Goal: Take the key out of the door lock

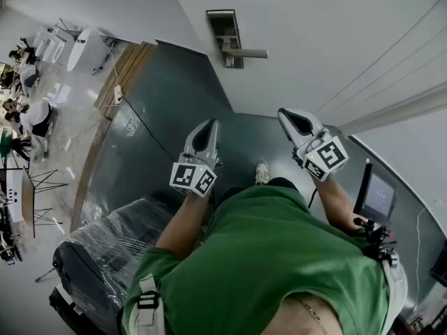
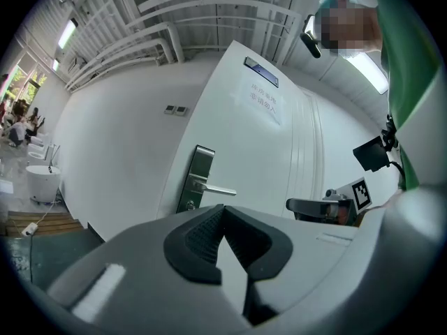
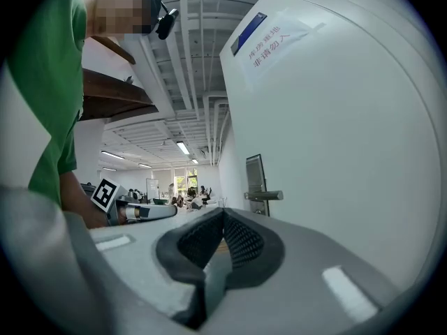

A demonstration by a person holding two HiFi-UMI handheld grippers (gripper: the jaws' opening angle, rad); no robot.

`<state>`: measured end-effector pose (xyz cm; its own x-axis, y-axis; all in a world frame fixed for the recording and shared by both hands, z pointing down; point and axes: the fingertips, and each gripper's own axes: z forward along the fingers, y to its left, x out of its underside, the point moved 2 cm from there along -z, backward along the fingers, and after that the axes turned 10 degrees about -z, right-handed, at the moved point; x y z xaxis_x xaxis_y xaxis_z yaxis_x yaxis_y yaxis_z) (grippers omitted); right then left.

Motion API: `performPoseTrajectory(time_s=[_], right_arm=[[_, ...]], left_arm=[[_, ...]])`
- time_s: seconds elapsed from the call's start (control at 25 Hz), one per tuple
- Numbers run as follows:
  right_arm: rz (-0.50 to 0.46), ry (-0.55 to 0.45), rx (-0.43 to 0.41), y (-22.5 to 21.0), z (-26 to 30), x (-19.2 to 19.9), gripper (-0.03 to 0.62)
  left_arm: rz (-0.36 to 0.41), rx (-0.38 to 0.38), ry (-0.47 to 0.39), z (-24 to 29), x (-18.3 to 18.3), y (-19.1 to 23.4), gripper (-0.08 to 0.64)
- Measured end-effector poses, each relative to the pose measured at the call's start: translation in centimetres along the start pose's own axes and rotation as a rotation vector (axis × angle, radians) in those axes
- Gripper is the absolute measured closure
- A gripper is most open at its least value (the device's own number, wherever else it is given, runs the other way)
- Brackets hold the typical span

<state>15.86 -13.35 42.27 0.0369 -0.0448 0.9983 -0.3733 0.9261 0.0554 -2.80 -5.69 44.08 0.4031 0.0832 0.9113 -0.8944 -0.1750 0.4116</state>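
Key: too small to make out in any view. The door lock [image 2: 199, 180] is a tall brushed-metal plate with a straight lever handle [image 2: 218, 190], set near the edge of a smooth white door [image 1: 328, 40].

Path to the lock: nothing stands in the way.

Left gripper [image 2: 223, 213] and right gripper [image 3: 223, 216]: jaws closed, ribbed black pads meeting, nothing held. Both are well short of the door.

Paper notice [image 2: 264, 100] on the door has red characters, too small to read, with a blue strip [image 2: 260, 72] above it.

Dark grey floor [image 1: 174, 110]; a plastic-wrapped dark bundle [image 1: 105, 250] lies at lower left.
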Motion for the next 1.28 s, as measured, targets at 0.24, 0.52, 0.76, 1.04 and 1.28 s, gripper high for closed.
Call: performPoseTrajectory(time_s=[0.24,0.52,0.76,1.04,1.28], right_arm=[[-0.04,0.002,-0.033,0.1,0.2,-0.2,0.589],[-0.079,0.02,-0.071,0.4,1.6,-1.4,0.589],[-0.077,0.042,-0.07,0.0,3.9,-1.0,0.589],[-0.085,0.061,-0.019,-0.7,8.3,-0.6,0.589],[-0.076,0.086,0.026,-0.4,10.9,-1.4,0.589]], left_arm=[[0.002,-0.021,-0.031,-0.2,0.0,0.3,0.557],[-0.023,-0.045,-0.046,-0.9,-0.8,1.0,0.557],[-0.039,-0.042,-0.041,0.7,-1.4,3.2,0.557],[-0.048,0.023,-0.019,4.0,-2.5,7.6,0.557],[-0.054,0.081,0.006,6.0,-4.6,10.0,0.557]])
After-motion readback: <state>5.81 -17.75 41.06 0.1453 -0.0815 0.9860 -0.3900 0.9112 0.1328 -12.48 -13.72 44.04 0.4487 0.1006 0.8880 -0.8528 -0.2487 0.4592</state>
